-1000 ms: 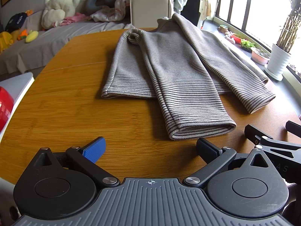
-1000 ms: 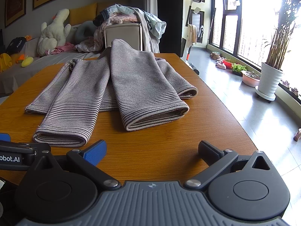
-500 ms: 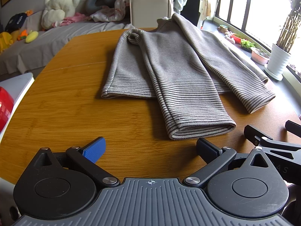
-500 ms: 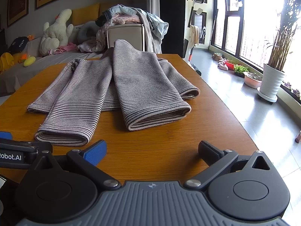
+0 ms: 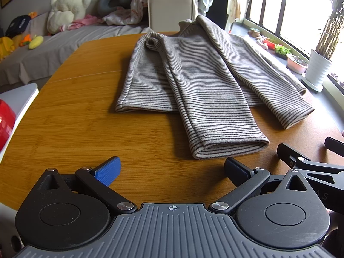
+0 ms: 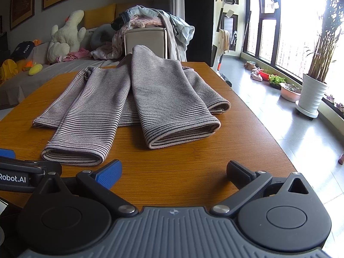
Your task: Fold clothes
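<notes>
A grey striped sweater (image 5: 193,81) (image 6: 150,99) lies flat on the wooden table (image 5: 75,116) (image 6: 182,167), both sleeves folded toward me. My left gripper (image 5: 172,167) hovers open over the near table edge, just short of the left sleeve cuff (image 5: 230,146). My right gripper (image 6: 174,169) is open too, a little short of the right sleeve cuff (image 6: 182,133). Neither holds anything. The right gripper's fingers (image 5: 288,150) show at the right edge of the left wrist view, and the left gripper's body (image 6: 21,172) at the left edge of the right wrist view.
Behind the table stands a sofa (image 5: 43,49) with a white plush toy (image 5: 66,8) and a box heaped with clothes (image 6: 146,38). A potted plant (image 6: 311,94) stands on the floor by the window at right. A red object (image 5: 5,124) sits left of the table.
The right wrist view has crept slightly closer to the sweater. The left gripper has not moved, and both stay open.
</notes>
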A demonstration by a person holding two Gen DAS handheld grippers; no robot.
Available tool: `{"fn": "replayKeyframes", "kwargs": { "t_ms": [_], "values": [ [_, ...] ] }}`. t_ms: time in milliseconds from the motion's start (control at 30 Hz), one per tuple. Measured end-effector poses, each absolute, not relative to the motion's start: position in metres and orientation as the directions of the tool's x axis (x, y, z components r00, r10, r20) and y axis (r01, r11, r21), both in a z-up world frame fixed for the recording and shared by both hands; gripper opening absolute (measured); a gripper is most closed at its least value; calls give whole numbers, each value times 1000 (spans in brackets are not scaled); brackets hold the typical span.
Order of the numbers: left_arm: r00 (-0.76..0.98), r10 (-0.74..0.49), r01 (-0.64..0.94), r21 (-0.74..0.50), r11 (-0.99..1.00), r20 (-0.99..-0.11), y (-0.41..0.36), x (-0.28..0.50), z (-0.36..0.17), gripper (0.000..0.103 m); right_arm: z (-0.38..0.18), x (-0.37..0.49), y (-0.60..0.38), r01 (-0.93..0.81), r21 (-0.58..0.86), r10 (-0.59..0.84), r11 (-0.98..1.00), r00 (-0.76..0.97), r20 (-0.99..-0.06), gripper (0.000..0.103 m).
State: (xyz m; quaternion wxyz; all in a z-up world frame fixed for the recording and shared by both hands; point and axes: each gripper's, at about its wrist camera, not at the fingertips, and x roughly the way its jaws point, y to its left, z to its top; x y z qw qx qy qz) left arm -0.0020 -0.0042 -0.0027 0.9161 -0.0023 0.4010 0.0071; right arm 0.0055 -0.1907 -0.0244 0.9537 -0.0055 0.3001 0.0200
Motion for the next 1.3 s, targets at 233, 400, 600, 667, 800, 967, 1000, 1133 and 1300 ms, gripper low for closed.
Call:
{"fn": "replayKeyframes", "kwargs": {
  "t_ms": [233, 400, 600, 667, 800, 967, 1000, 1133, 1300],
  "values": [
    [675, -57, 41, -40, 998, -735, 0, 2, 2, 103, -22, 9, -197, -86, 7, 74, 996, 808, -584, 103],
    [724, -145, 135, -67, 989, -674, 2, 8, 22, 103, -2, 26, -215, -108, 72, 130, 992, 801, -584, 103],
    [792, -97, 102, -26, 994, -603, 13, 49, 37, 103, 35, 64, -234, -80, 101, 118, 992, 872, -476, 103],
    [801, -87, 85, -31, 996, -592, 20, 68, 37, 103, 41, 84, -235, -75, 114, 119, 991, 881, -458, 103],
    [815, -103, 84, -59, 995, -571, 33, 102, 34, 103, 47, 123, -232, -86, 159, 146, 984, 896, -420, 103],
    [792, -134, 107, -80, 991, -596, 45, 144, 22, 103, 35, 179, -214, -92, 150, 154, 984, 865, -477, 103],
    [778, -150, 119, -92, 989, -610, 47, 152, 18, 103, 28, 191, -209, -95, 152, 160, 984, 846, -508, 103],
    [729, -231, 136, -194, 971, -644, 58, 166, 4, 103, 5, 215, -199, -148, 210, 245, 966, 775, -583, 101],
    [692, -349, 171, -325, 930, -633, 60, 168, -5, 103, -4, 214, -185, -192, 152, 245, 970, 756, -607, 100]
  ]
}}
